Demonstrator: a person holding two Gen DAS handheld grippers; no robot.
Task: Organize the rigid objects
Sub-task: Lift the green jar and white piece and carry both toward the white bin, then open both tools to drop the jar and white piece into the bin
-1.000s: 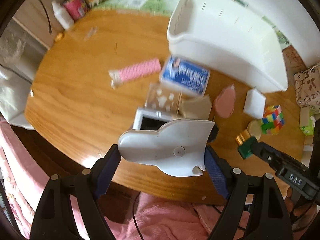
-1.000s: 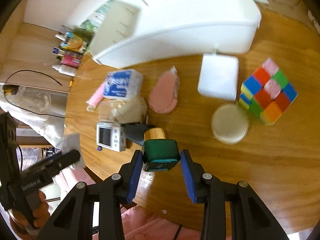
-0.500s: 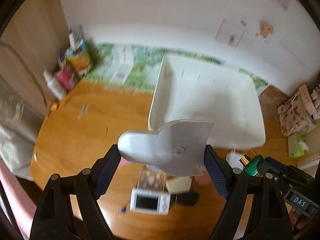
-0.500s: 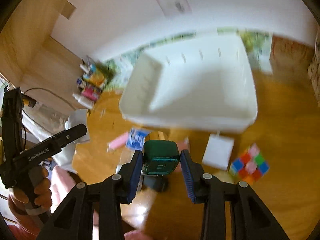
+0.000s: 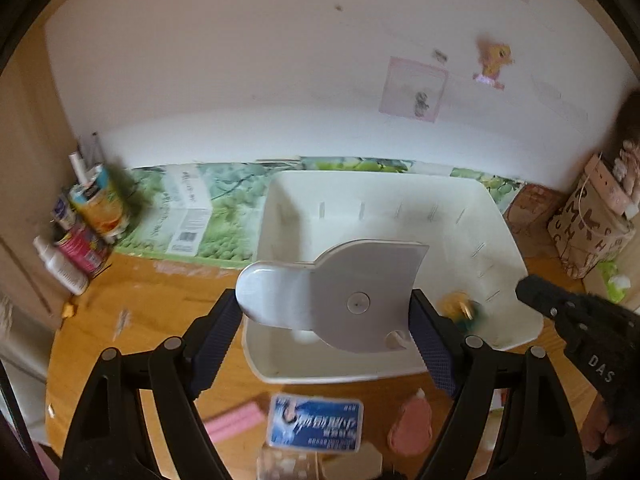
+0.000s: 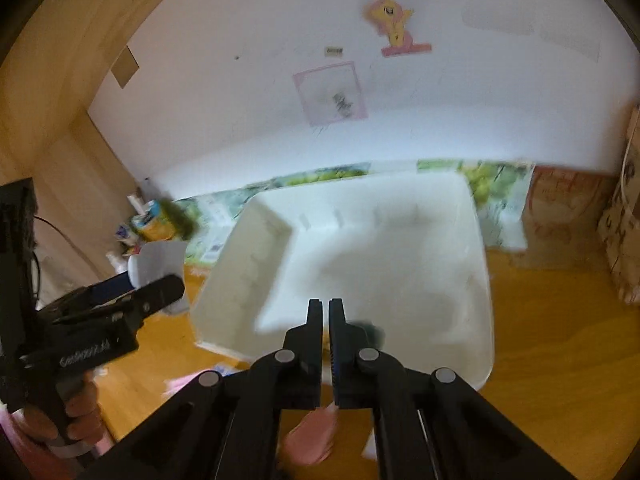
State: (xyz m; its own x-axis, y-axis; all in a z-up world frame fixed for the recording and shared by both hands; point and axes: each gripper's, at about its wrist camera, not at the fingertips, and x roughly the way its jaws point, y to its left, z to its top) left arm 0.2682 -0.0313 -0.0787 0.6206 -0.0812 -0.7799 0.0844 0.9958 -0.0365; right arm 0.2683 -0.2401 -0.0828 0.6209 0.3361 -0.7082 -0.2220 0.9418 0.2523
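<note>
**Left wrist view**
- L gripper (image 5: 328,316): jaws wide, clamped on the grey plastic piece (image 5: 340,292); blue pads press its two side edges.
- Piece location: held in the air over the near-left part of the white bin (image 5: 496,216), not yet inside.
- Handling: looks like a thin hard shell, prob. light, stiff, smooth. Could slip, so the flat side edges are the right place to hold; the rounded nose gives no purchase.
- Green/gold bottle (image 5: 464,310): blurred, low in the bin's right side, just beyond the R gripper's tip; can't tell if resting or falling.
- Left on table (image 5: 160,312): blue packet (image 5: 316,426), pink bar (image 5: 236,424), pink oval (image 5: 410,428), all near the bin's front wall.
- L hand pose: tool angled down toward the bin, piece lying roughly flat.

**Right wrist view**
- R gripper (image 6: 324,312): jaws closed together, nothing between them.
- Bottle: dark-green smear just right of the fingers, over the bin floor; too blurred to say more.
- R hand pose: pitched down over the bin's front rim, fingers aimed inside.
- Person's hand (image 6: 76,412): wrapped around the L tool's handle at the view's left, piece showing beyond it.
- Judgement: next is prob. opening the L jaws low over the bin floor; a hard shell dropped from high may bounce.
</note>
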